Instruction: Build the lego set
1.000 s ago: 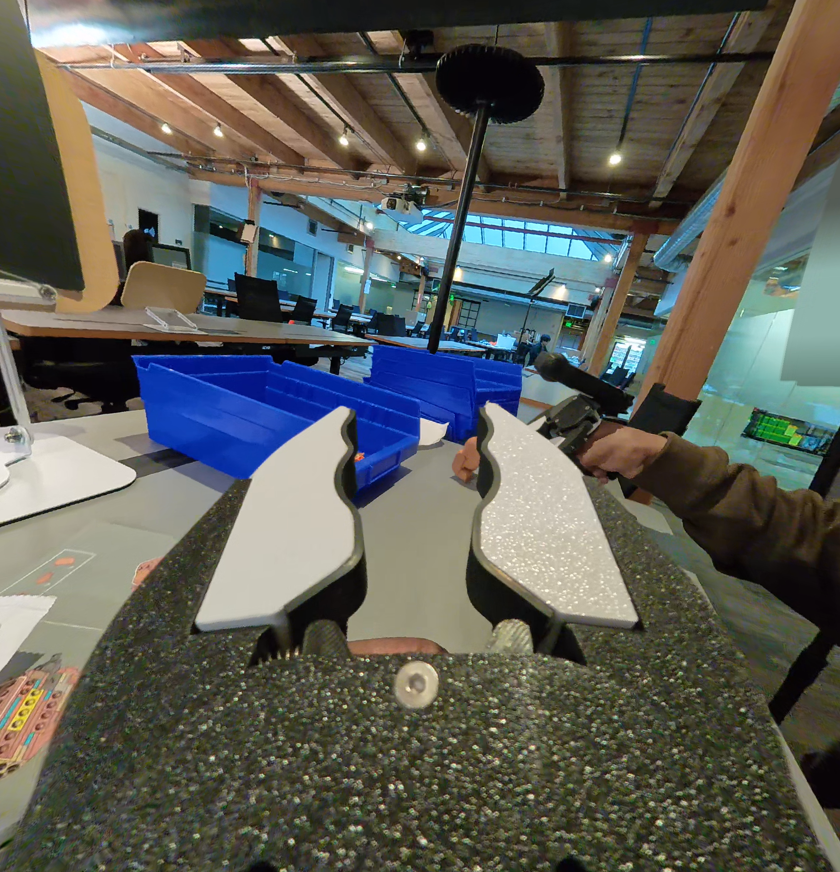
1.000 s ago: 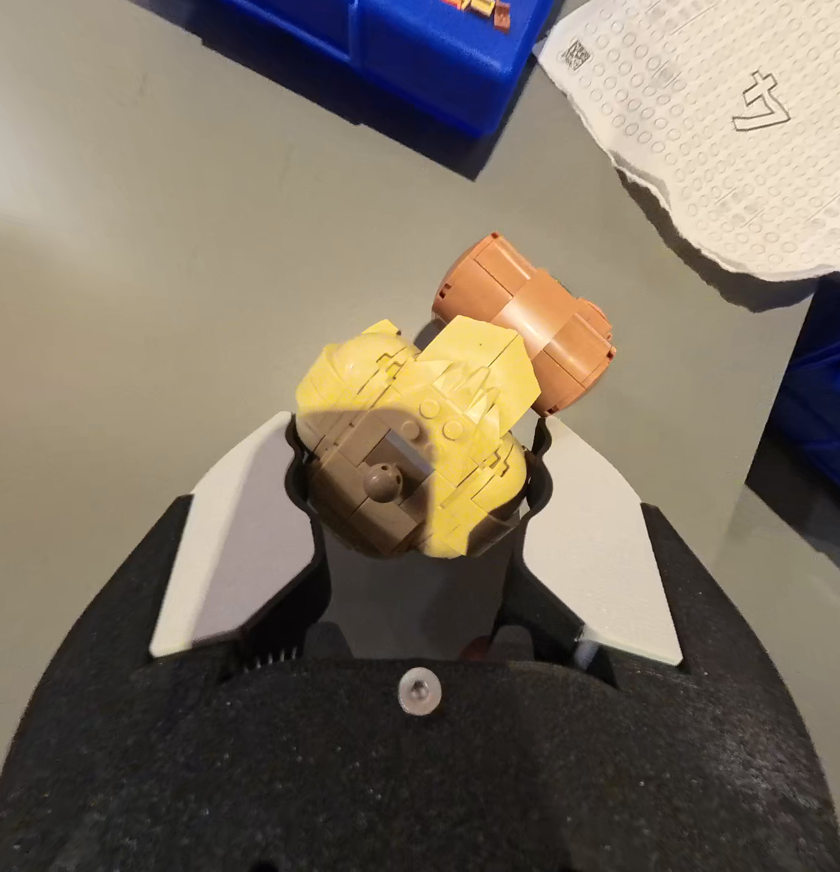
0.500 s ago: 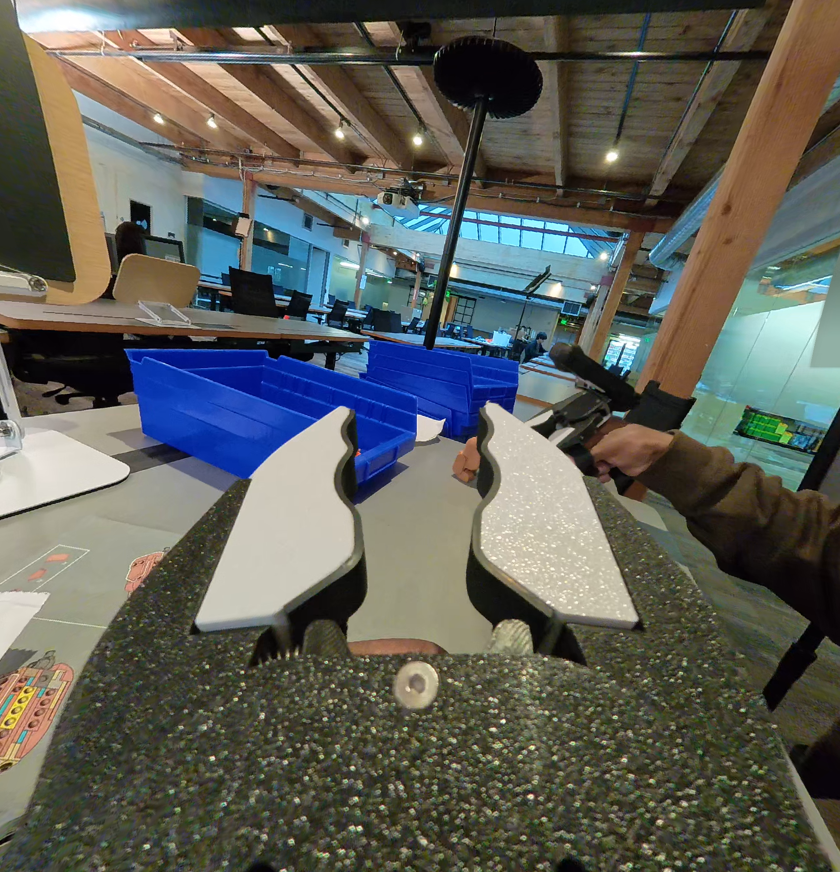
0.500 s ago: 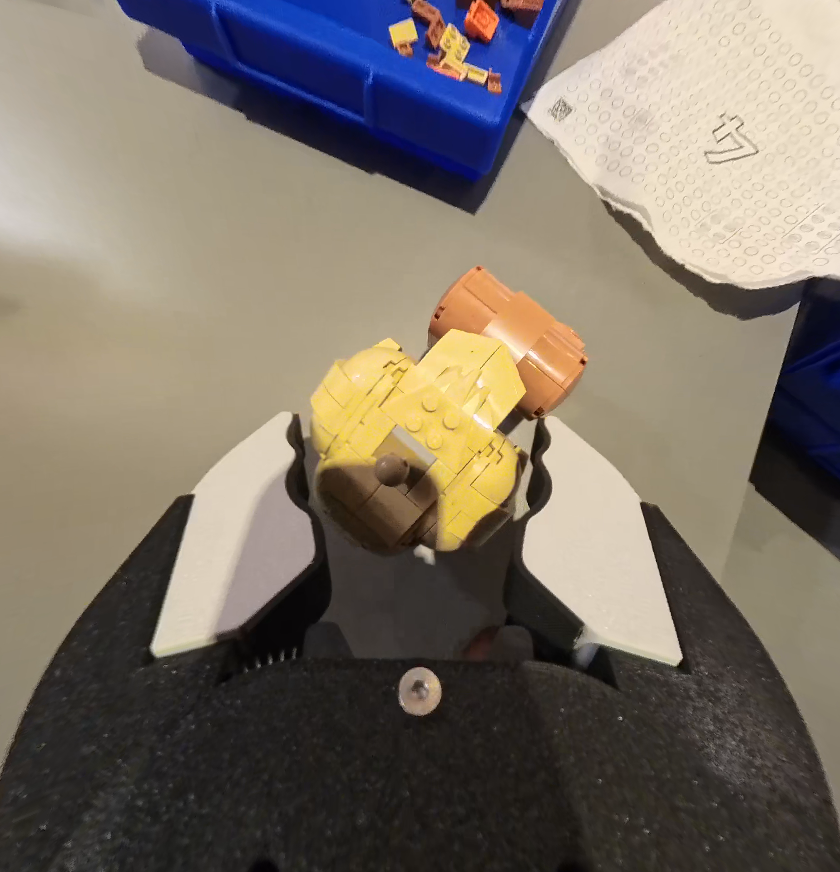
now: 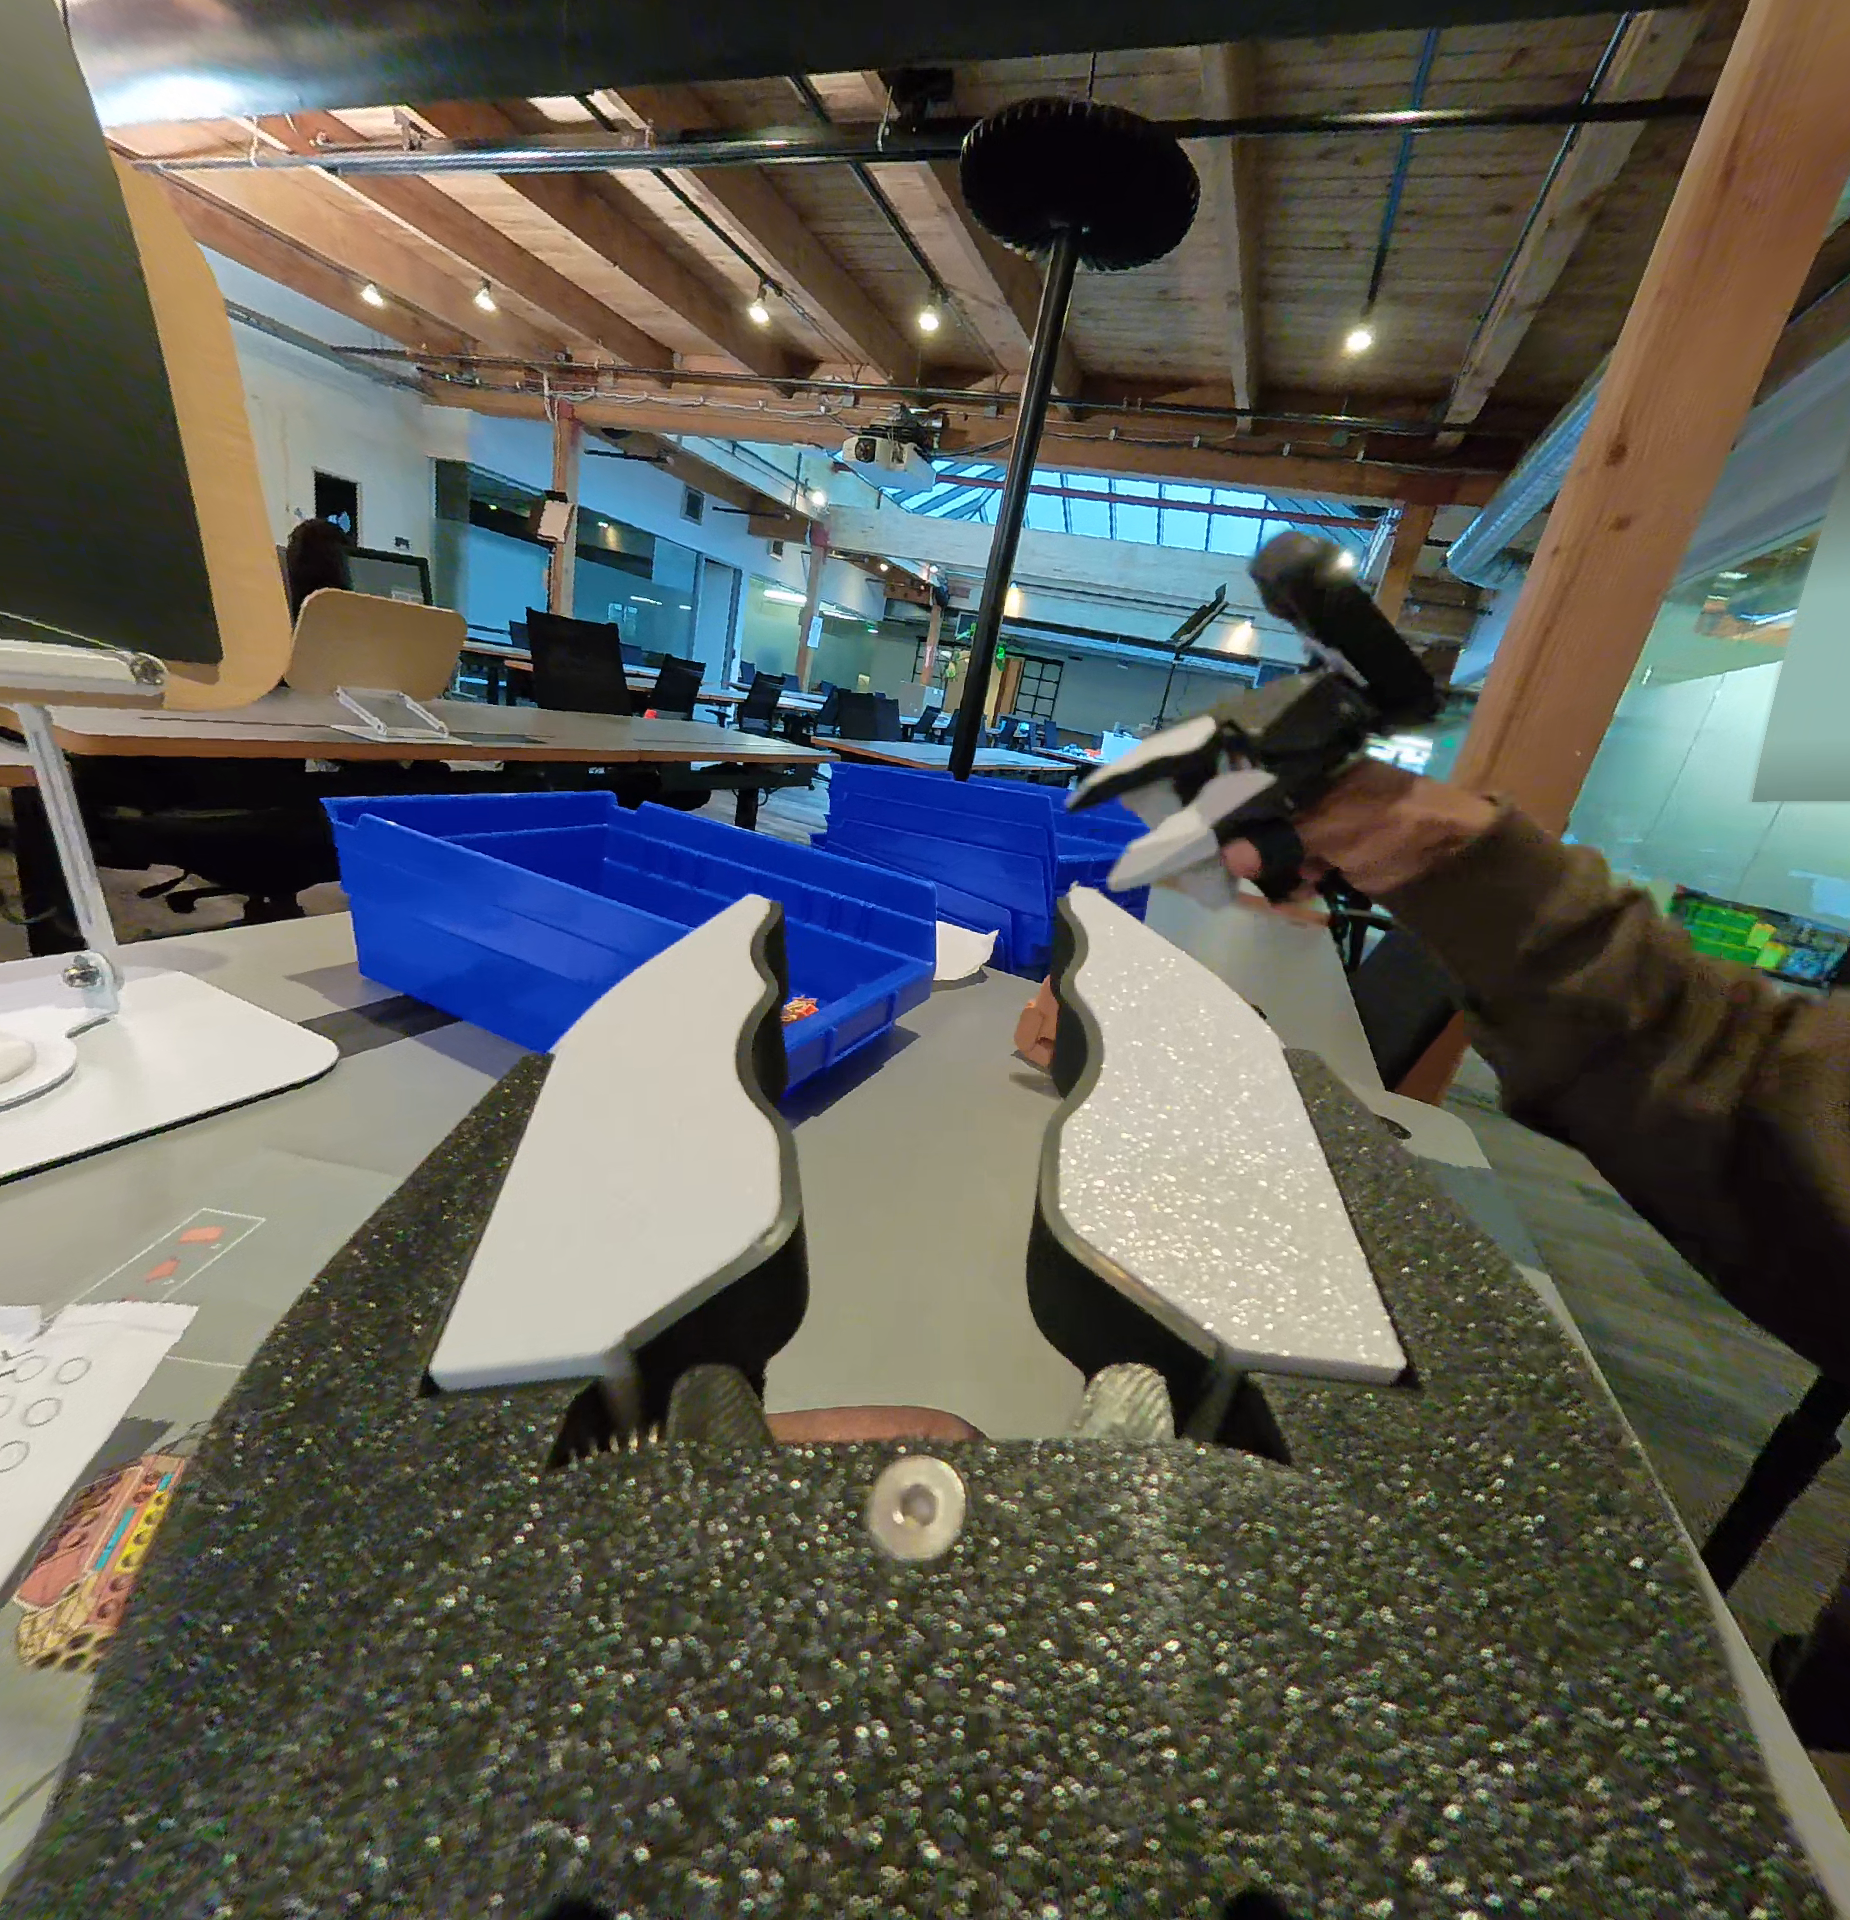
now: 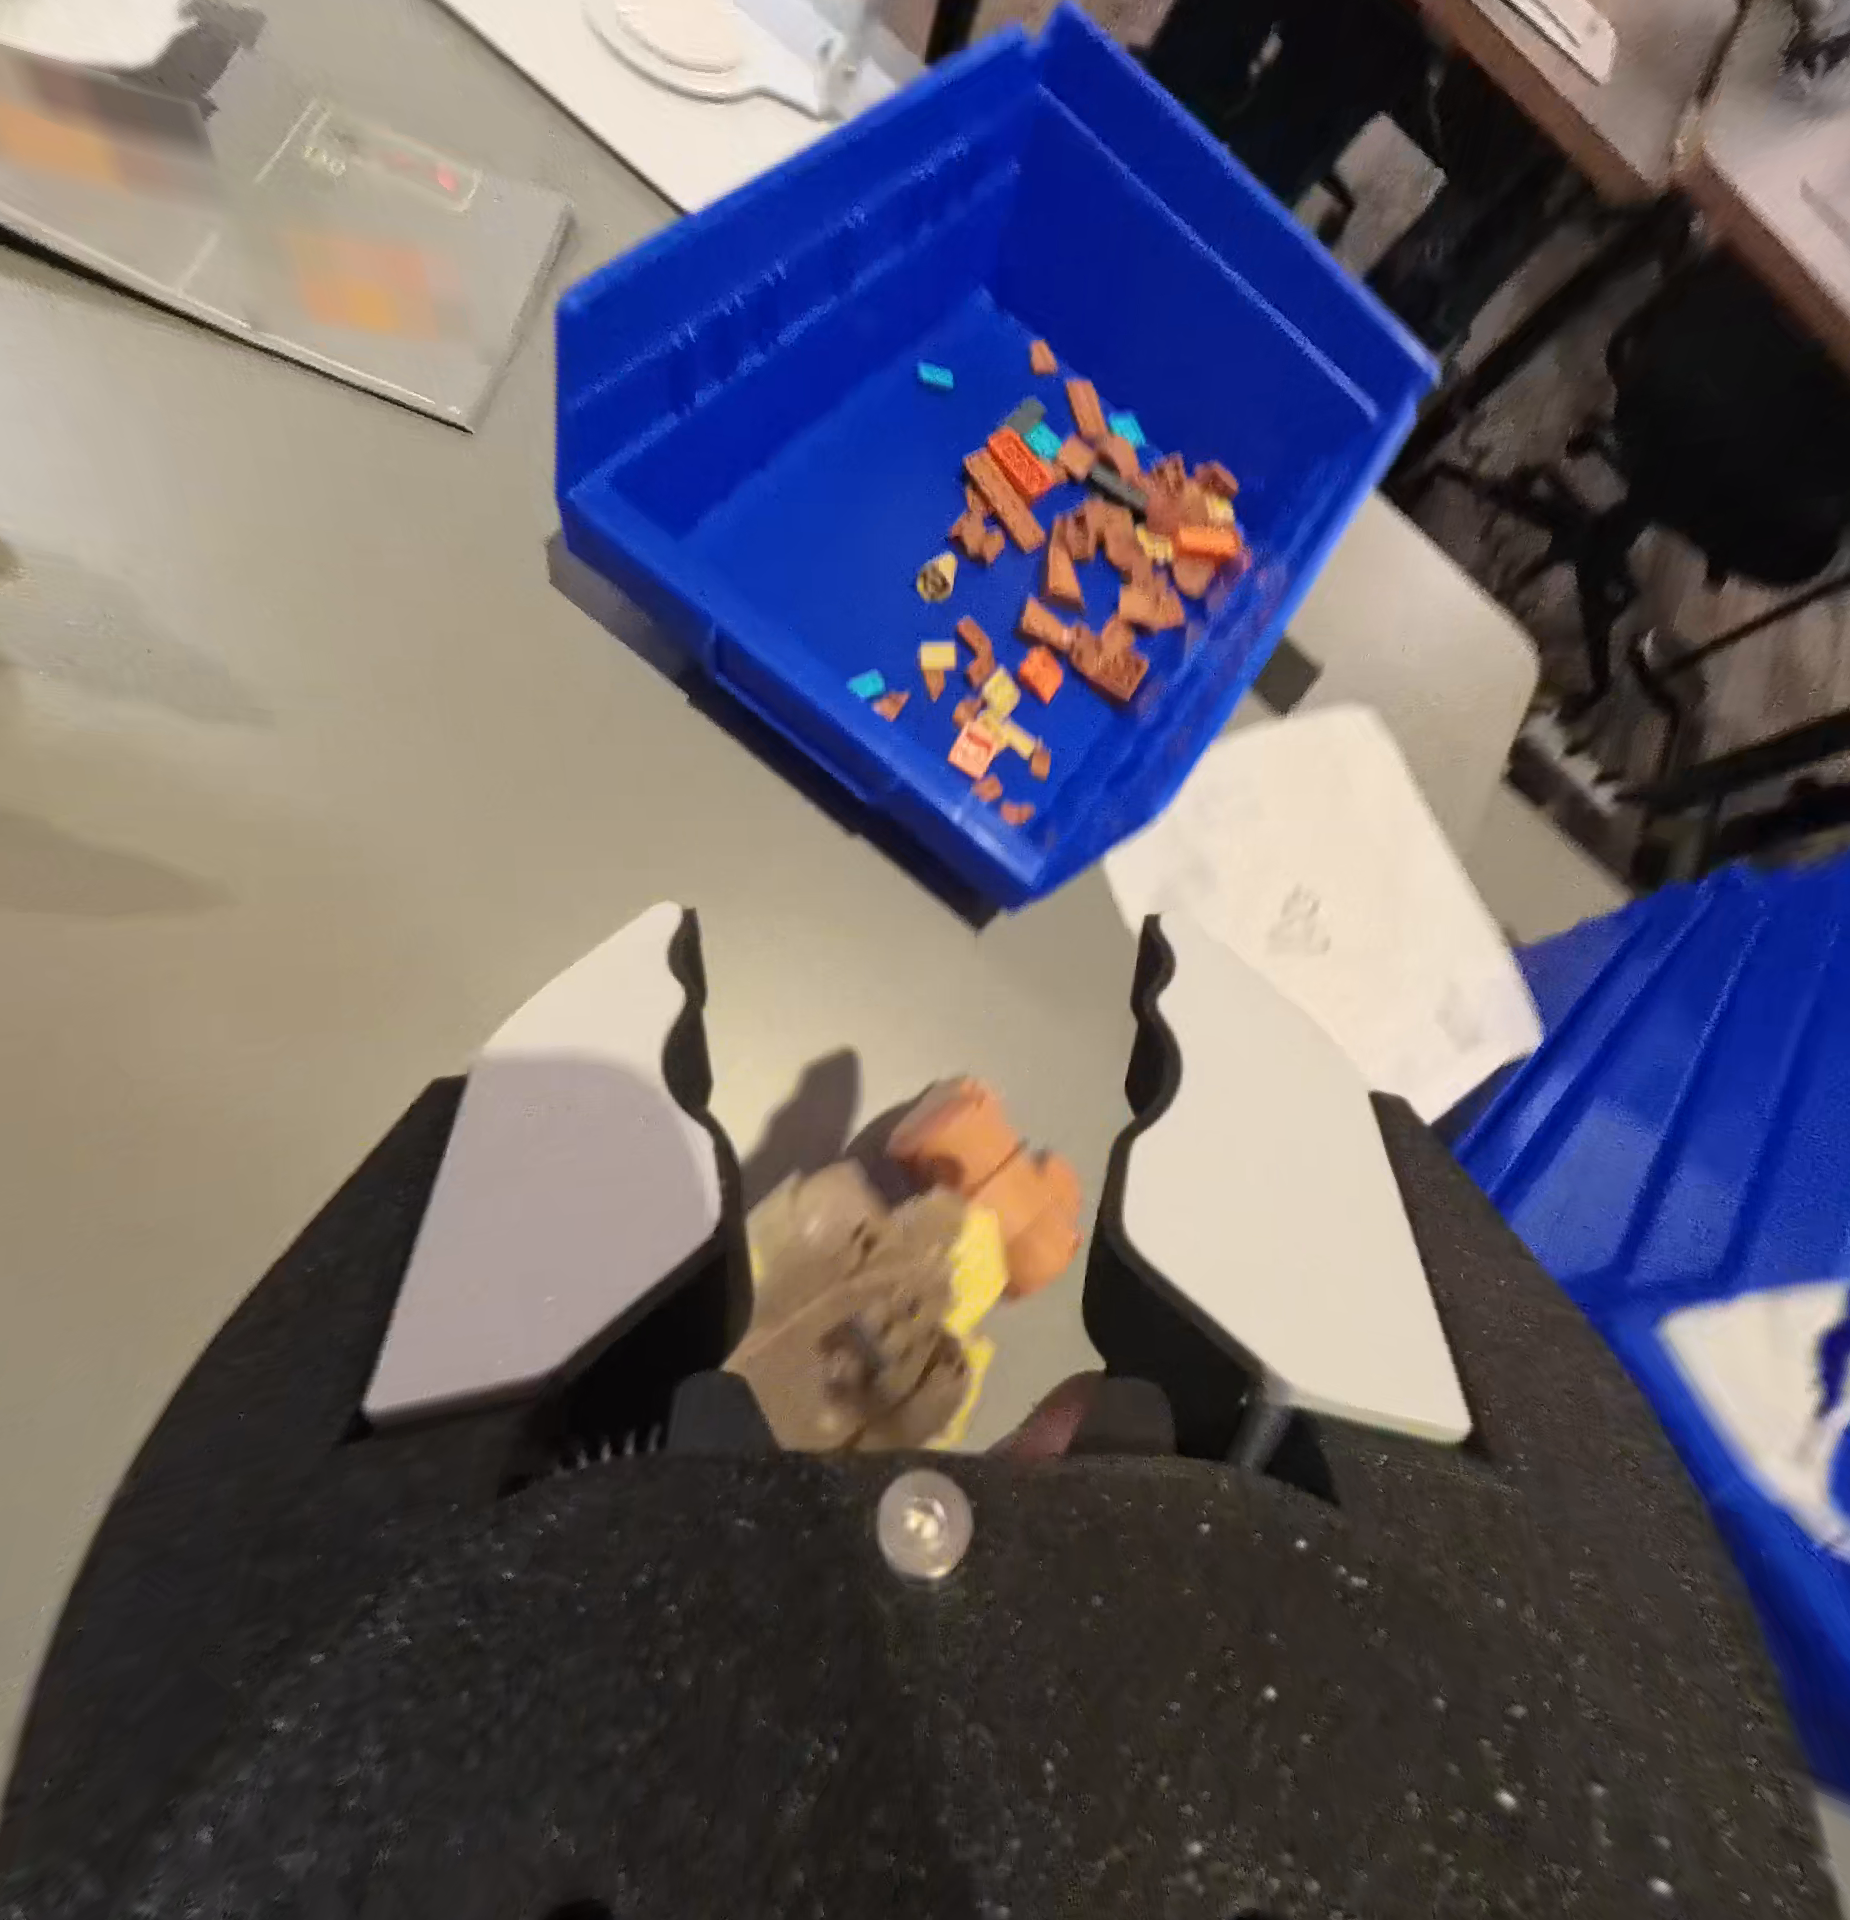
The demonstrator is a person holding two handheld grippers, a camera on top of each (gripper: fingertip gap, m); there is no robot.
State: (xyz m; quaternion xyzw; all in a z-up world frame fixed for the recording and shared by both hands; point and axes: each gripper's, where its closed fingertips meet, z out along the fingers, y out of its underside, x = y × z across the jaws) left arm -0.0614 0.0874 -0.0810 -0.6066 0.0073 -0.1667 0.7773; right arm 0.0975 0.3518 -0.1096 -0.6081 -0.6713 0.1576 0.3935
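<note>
A yellow and tan lego model [image 6: 879,1320] lies on the grey table [image 6: 277,831], blurred, against an orange-brown barrel-shaped lego piece [image 6: 994,1174]; I cannot tell whether they are joined. My right gripper [image 6: 916,925] is open and empty, raised above them, so both show between its fingers. In the left wrist view it [image 5: 1160,821] hangs in the air at the right, held by a hand in a brown sleeve. My left gripper [image 5: 916,914] is open and empty, low over the table. The barrel piece [image 5: 1035,1029] peeks out beside its right finger.
A blue bin [image 6: 692,436] holds several loose bricks [image 6: 1087,561], mostly brown and orange; it also shows in the left wrist view [image 5: 547,894]. More blue bins [image 6: 1679,1143] stand at the right. A white paper bag [image 6: 1316,894], an instruction booklet [image 6: 277,208] and a white lamp base [image 5: 121,1049] lie around. One gripper's finger ends stand about 30 cm off the other's. Measured from the fingertips, the orange-brown barrel-shaped lego piece [image 6: 994,1174] is 10 cm or so from the right gripper and 40 cm from the left.
My right gripper has opened, let go of the yellow model and risen up and back from the table. The model now lies beside the barrel piece. My left gripper has barely moved.
</note>
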